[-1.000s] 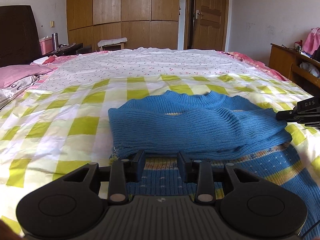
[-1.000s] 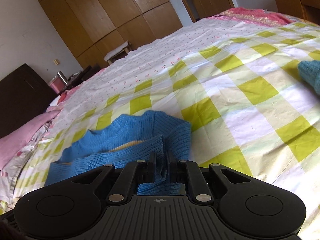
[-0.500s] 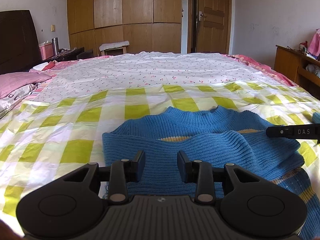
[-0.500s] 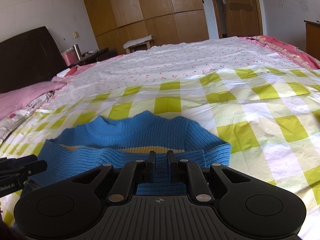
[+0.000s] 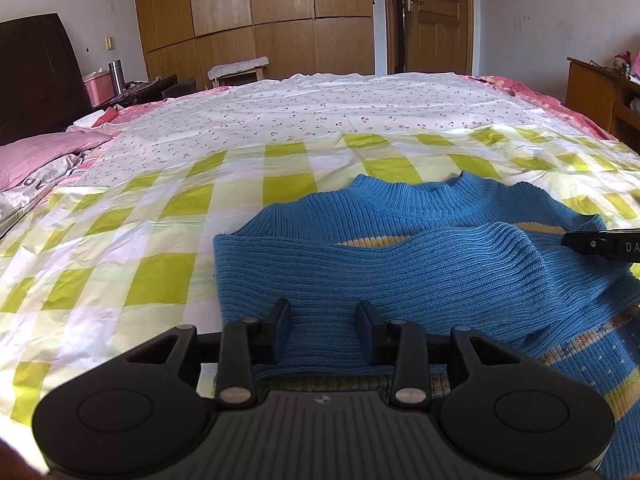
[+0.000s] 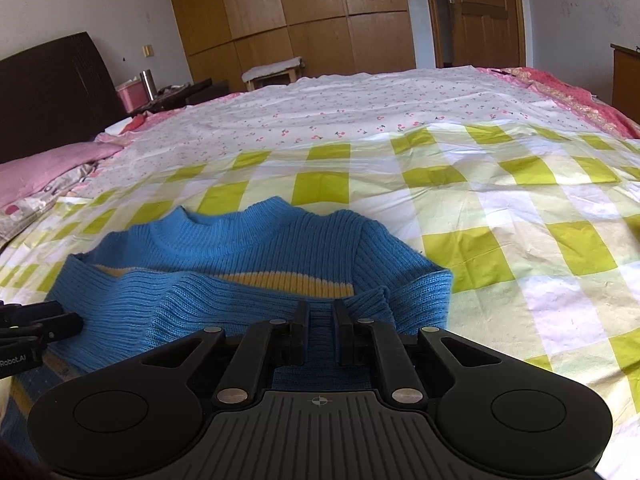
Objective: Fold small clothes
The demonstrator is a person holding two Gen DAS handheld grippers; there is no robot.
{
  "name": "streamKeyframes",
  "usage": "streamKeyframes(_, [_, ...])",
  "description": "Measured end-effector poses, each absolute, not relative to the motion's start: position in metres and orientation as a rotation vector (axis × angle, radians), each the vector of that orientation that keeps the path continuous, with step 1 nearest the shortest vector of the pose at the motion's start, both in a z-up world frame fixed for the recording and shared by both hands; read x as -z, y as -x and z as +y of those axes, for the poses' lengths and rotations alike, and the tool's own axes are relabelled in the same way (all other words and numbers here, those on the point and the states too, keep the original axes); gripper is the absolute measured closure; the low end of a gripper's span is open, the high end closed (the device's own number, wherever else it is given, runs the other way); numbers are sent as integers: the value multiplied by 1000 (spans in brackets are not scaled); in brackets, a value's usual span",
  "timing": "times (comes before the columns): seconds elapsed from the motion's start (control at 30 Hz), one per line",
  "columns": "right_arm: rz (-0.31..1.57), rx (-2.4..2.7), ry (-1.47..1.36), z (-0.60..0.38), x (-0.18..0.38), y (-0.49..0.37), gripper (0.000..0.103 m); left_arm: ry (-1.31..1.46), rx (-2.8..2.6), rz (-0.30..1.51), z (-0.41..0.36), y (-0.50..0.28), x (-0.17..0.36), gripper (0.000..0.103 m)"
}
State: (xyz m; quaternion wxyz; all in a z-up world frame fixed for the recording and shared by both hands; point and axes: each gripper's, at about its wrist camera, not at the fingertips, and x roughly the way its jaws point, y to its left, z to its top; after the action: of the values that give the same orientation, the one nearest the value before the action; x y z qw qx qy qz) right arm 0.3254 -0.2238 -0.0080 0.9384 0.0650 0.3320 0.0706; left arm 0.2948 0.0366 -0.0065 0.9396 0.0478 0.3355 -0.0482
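A: Where's the garment?
B: Blue knit sweater (image 5: pixel 420 264), lower centre-right of the left wrist frame, lying on the checked sheet (image 5: pixel 160 240) of the bed. Collar points to the upper frame; a ribbed sleeve is laid across the chest, with a yellow stripe showing in the gap.

A: Fingers?
B: Left gripper (image 5: pixel 323 326): fingers spread apart, nothing between them, hovering over the folded sleeve near the sweater's left edge. Right gripper (image 6: pixel 321 330): fingers narrowly parted with blue knit showing in the gap. Whether they pinch it, I cannot tell.

A: Progress?
B: I'd judge it partway. Sleeve fold looks laid in. The striped lower body (image 5: pixel 592 364), lower right of the left frame, lies unfolded.

A: Left to do?
B: Probably bringing the hem up toward the collar, then tidying. The knit looks soft, so edges may slump.
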Motion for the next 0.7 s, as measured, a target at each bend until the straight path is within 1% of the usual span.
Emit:
streamKeyframes(0.4, [680, -149, -117, -225, 10, -325, 91, -84, 89, 703, 45, -294, 6, 59])
streamKeyframes(0.7, [693, -130, -41, -216, -1, -316, 87, -85, 71, 714, 47, -289, 2, 59])
